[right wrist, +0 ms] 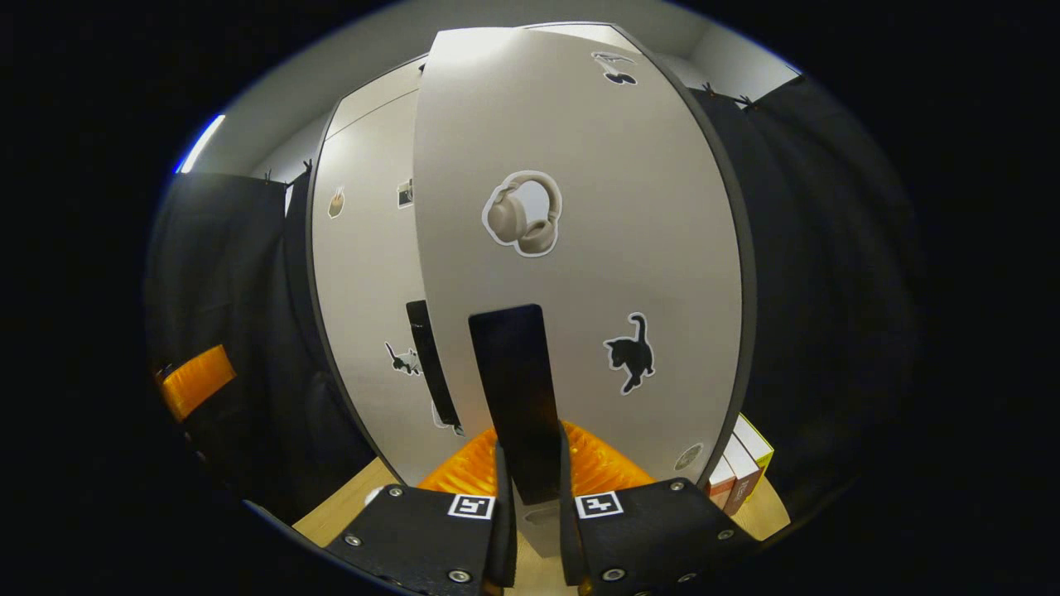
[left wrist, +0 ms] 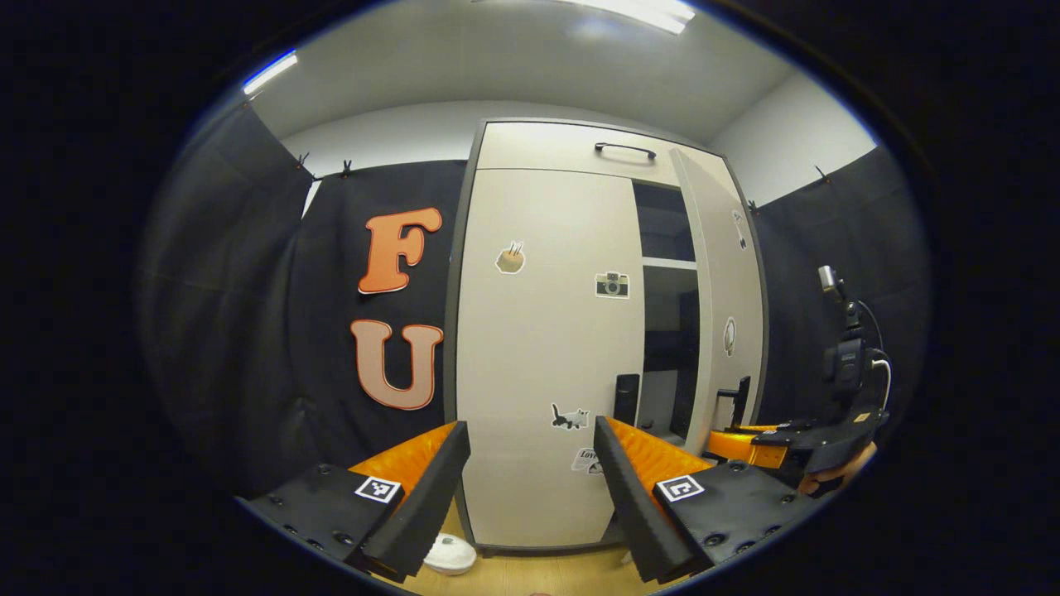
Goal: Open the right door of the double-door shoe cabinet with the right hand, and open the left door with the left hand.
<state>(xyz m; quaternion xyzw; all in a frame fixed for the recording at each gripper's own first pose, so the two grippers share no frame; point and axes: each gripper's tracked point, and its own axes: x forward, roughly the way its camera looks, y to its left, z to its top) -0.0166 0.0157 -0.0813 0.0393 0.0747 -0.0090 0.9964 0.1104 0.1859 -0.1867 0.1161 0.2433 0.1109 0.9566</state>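
— Left gripper view: where's my left door handle [left wrist: 626,399]?

— Ahead, just right of my wide-open, empty left gripper [left wrist: 530,488]; its long axis runs upright on the closed left door [left wrist: 538,331]. Behind the ajar right door [left wrist: 720,306], the cabinet shelves [left wrist: 667,263] look bare.

— Right gripper view?

— My right gripper [right wrist: 530,497] is clamped on the upright right door handle [right wrist: 517,389], straight ahead between my fingers.
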